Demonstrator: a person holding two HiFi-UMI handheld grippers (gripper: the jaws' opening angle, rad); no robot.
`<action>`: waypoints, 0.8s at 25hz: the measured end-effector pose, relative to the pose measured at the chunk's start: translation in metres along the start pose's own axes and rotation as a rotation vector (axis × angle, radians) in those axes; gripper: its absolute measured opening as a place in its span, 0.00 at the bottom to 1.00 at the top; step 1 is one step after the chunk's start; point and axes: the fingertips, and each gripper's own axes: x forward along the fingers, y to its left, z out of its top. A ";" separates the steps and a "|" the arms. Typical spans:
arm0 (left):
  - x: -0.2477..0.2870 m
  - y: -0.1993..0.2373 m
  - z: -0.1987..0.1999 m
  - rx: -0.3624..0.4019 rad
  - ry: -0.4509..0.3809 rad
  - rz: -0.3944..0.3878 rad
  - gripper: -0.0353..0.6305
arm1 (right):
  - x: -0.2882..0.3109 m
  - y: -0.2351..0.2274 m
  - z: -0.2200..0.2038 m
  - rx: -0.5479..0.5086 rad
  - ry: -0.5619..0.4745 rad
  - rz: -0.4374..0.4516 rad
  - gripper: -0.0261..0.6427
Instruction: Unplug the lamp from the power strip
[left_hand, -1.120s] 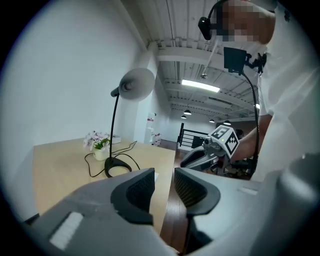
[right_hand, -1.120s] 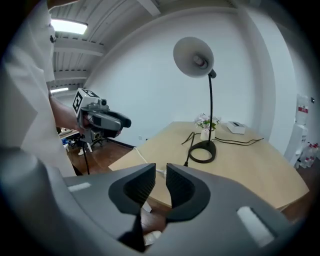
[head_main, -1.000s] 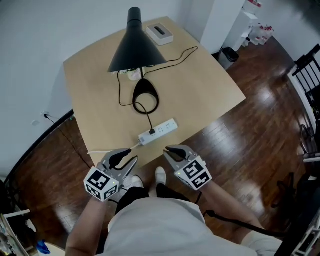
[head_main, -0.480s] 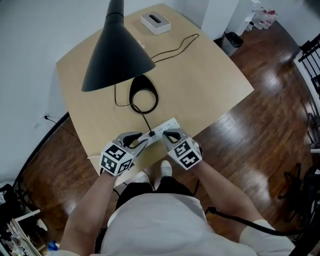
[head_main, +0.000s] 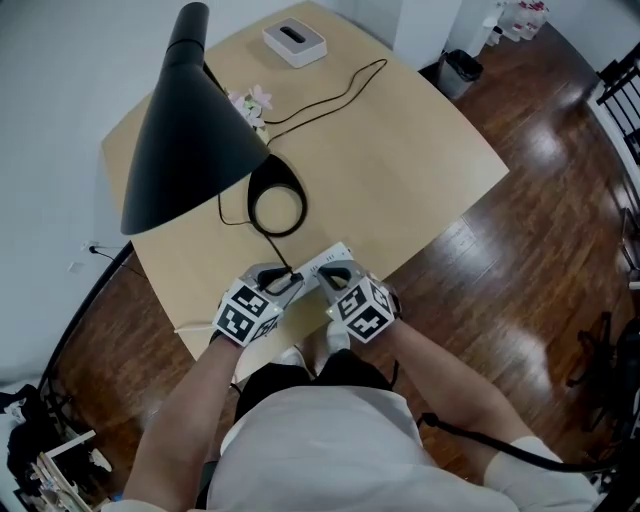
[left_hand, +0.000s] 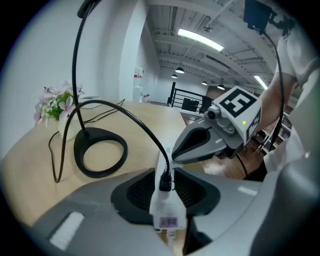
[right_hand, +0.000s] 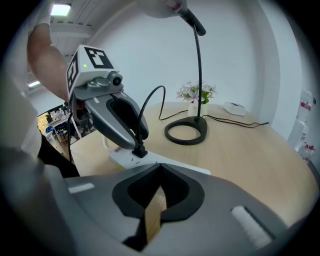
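Left gripper (left_hand: 165, 173) has its jaws clamped on one end of the white power strip (head_main: 327, 262) at the worktop's (head_main: 400, 150) near edge. The lamp's black plug (left_hand: 165, 181) is seated in it. Right gripper (right_hand: 160, 163) is right beside it, jaws pressed together with nothing between them. Further back are the lamp (head_main: 185, 150), the flowers (head_main: 250, 102) and a white box (head_main: 294, 40).

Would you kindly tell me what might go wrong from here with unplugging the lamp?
The right gripper is shut on nothing, so the strip may lift with the plug that the jaws of the left gripper flank. The strip lies near the table edge and could slide off. A hard tug on the cord might jerk the lamp.
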 end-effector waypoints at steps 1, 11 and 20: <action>0.002 -0.001 -0.002 0.015 0.012 -0.001 0.23 | 0.000 0.000 0.001 0.000 0.001 0.003 0.05; 0.003 -0.005 -0.002 0.123 0.031 0.021 0.13 | -0.001 0.001 0.001 -0.024 -0.005 -0.027 0.05; -0.035 0.031 0.006 -0.051 -0.078 0.094 0.13 | -0.001 0.000 0.001 -0.003 -0.002 -0.027 0.05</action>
